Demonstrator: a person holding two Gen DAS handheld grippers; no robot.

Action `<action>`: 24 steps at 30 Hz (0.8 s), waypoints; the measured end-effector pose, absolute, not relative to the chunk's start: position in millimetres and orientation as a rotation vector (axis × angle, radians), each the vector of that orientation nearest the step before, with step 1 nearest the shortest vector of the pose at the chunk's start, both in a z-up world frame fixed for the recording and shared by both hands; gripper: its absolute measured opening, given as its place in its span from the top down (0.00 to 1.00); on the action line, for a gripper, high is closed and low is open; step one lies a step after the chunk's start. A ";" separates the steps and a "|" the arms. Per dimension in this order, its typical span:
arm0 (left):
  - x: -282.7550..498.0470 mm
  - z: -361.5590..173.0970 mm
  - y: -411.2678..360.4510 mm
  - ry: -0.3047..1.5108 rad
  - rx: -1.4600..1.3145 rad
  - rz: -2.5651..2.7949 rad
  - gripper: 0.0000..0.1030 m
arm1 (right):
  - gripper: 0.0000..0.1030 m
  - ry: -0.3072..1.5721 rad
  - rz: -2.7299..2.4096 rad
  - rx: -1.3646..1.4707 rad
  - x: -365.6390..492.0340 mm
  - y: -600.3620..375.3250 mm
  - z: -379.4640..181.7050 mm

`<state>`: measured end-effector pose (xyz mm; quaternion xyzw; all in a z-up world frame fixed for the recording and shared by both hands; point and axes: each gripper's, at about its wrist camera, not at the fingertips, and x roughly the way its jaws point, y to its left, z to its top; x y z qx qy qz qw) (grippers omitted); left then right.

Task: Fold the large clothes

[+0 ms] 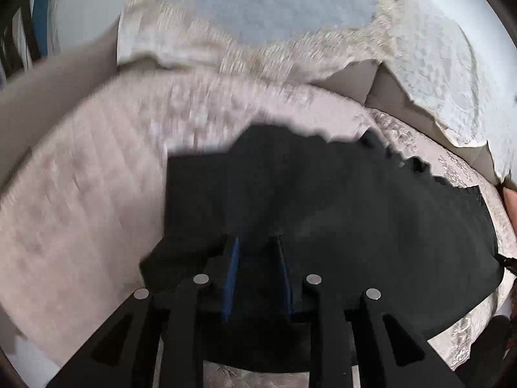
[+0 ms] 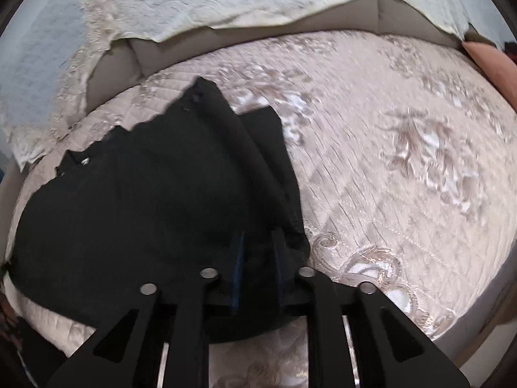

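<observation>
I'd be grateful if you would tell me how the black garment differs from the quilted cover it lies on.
The black garment is plain and dark; the quilted cover is pale pink with stitched floral motifs. The garment is rumpled, with a ridge of fabric and a jagged far edge; the cover lies smooth. The garment takes up only part of the cover, which spreads well beyond it. Both are cloth.

light: soft, even daylight | blur: motion smear, left view | edges: fisheye-bent, dark corners

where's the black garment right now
The black garment lies spread on the patterned beige quilt, filling the lower left of the right wrist view and the centre-right of the left wrist view, under both grippers' fingers.
</observation>
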<state>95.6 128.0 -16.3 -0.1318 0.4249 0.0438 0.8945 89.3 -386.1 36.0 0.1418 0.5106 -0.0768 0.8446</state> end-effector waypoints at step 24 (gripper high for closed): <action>78.3 2.5 0.5 0.939 -0.158 -0.202 0.72 | 0.83 1.022 0.206 0.066 66.3 -202.1 43.9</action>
